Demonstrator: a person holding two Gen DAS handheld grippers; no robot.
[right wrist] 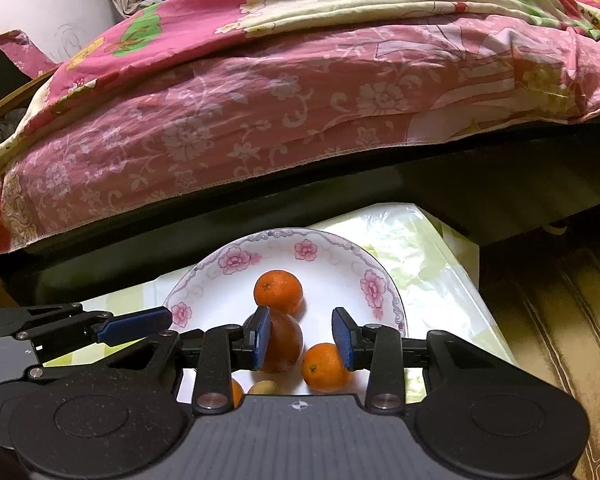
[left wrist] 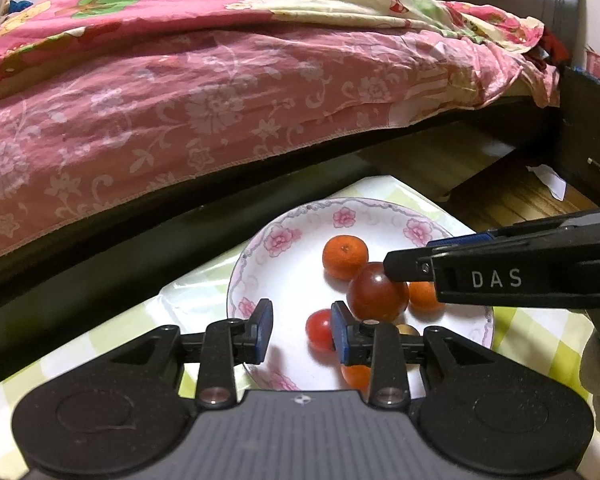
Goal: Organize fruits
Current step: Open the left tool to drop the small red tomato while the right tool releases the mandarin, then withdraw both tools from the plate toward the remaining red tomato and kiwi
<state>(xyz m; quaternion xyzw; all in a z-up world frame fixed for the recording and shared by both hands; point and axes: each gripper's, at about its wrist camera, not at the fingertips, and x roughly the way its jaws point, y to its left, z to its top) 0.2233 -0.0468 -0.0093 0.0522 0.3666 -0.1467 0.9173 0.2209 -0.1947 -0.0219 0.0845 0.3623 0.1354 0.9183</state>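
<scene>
A white plate with pink flowers (left wrist: 284, 236) holds the fruit. On it lie a tangerine (left wrist: 345, 256), a dark red round fruit (left wrist: 373, 294), a second tangerine (left wrist: 421, 298), a small red tomato (left wrist: 317, 330) and another orange fruit (left wrist: 355, 376). My left gripper (left wrist: 301, 334) is open low over the plate, with the tomato against its right pad only. My right gripper (left wrist: 411, 254) comes in from the right, one tip over the dark red fruit. In the right wrist view that gripper (right wrist: 303, 338) is open above the dark red fruit (right wrist: 284, 344) and a tangerine (right wrist: 323, 368).
The plate stands on a small table with a green-checked cover (left wrist: 539, 332). Close behind the table runs a bed with a pink floral quilt (left wrist: 180, 112) and a dark frame. A dark bedside cabinet (left wrist: 591, 136) and wooden floor (right wrist: 559, 320) lie to the right.
</scene>
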